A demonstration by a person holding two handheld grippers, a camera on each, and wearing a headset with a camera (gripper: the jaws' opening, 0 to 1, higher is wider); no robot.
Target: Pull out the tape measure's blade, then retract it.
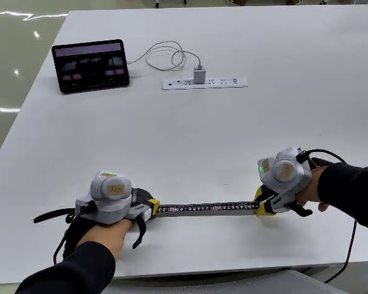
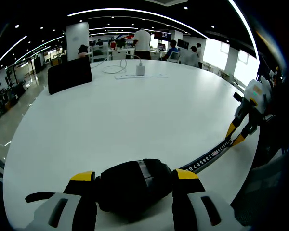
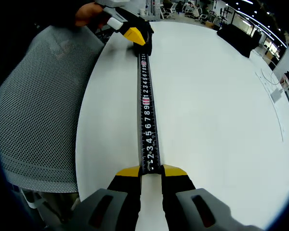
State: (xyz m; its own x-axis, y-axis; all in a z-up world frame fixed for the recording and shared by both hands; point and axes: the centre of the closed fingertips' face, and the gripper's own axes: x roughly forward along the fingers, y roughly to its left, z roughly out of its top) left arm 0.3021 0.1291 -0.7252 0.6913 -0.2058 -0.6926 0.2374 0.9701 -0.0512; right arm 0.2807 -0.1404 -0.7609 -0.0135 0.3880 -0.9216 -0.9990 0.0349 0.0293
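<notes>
A black tape measure case [image 2: 135,185] lies on the white table [image 1: 190,135], clamped between the yellow-tipped jaws of my left gripper [image 1: 148,207] [image 2: 135,177]. Its numbered blade [image 1: 207,209] [image 3: 146,115] [image 2: 207,158] runs flat along the table's near edge to the right. My right gripper [image 1: 262,207] [image 3: 150,171] is shut on the blade's free end. In the right gripper view the left gripper [image 3: 134,32] and case sit at the far end of the blade; in the left gripper view the right gripper [image 2: 236,137] shows at right.
A dark tablet [image 1: 91,65] stands at the back left. A white power strip [image 1: 205,82] with a charger [image 1: 199,75] and looped cable [image 1: 165,56] lies behind the middle. The table's front edge runs close below the blade. A grey mesh chair [image 3: 38,106] is beside the table.
</notes>
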